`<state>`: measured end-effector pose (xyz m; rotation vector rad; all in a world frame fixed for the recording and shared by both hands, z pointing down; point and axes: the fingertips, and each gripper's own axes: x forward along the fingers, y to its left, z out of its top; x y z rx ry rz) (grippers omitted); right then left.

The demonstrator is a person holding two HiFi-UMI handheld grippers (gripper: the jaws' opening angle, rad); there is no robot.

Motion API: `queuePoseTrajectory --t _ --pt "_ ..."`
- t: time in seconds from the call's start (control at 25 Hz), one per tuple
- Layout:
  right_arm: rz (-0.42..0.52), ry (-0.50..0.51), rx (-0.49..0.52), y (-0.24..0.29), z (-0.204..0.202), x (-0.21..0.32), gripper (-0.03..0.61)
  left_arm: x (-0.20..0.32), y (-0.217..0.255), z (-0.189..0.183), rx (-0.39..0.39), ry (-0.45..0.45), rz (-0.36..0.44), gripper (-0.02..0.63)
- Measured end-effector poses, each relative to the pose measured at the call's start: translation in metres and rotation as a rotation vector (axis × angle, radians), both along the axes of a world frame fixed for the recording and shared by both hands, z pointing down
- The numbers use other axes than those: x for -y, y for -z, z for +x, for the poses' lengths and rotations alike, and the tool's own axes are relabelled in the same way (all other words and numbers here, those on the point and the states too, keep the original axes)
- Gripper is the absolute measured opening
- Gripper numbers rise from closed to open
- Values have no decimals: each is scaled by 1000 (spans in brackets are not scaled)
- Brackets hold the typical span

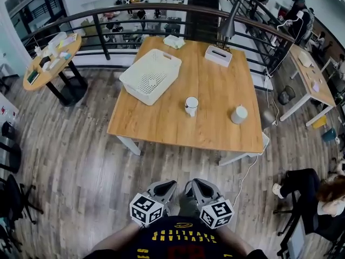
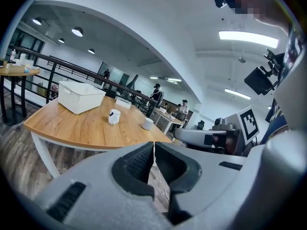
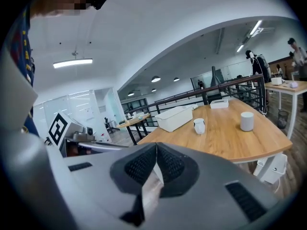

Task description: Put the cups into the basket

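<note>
Two white cups stand on the wooden table (image 1: 161, 117): a mug with a handle (image 1: 191, 106) near the middle and a plain cup (image 1: 239, 114) to its right. The white perforated basket (image 1: 150, 75) sits at the table's far left. Both grippers hang close to my body, well short of the table's near edge. My left gripper (image 1: 168, 185) and right gripper (image 1: 193, 183) are side by side, each shut with nothing between the jaws. The left gripper view shows the mug (image 2: 113, 116), the cup (image 2: 148, 123) and the basket (image 2: 79, 97); the right gripper view shows the mug (image 3: 199, 125), the cup (image 3: 246, 121) and the basket (image 3: 174, 118).
A white tissue box (image 1: 218, 55) and a cloth (image 1: 174, 41) lie at the table's far edge. A round side table (image 1: 51, 63) stands at left, a railing (image 1: 135, 12) behind. A seated person (image 1: 318, 198) is at lower right. A cable (image 1: 245, 171) trails on the floor.
</note>
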<state>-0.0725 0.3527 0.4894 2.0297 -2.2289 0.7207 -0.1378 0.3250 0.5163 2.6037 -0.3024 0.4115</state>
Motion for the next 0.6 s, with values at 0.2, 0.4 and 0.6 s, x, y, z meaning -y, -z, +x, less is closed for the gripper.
queuePoseTrajectory --t 0.2,0.4,0.6 --pt "18 40 -5 3 46 38 14 32 3 50 8 12 31 17" --pt "19 71 -4 7 84 67 14 58 10 94 16 22 48 18" --pt "18 92 4 6 121 90 14 81 14 127 25 54 65 18"
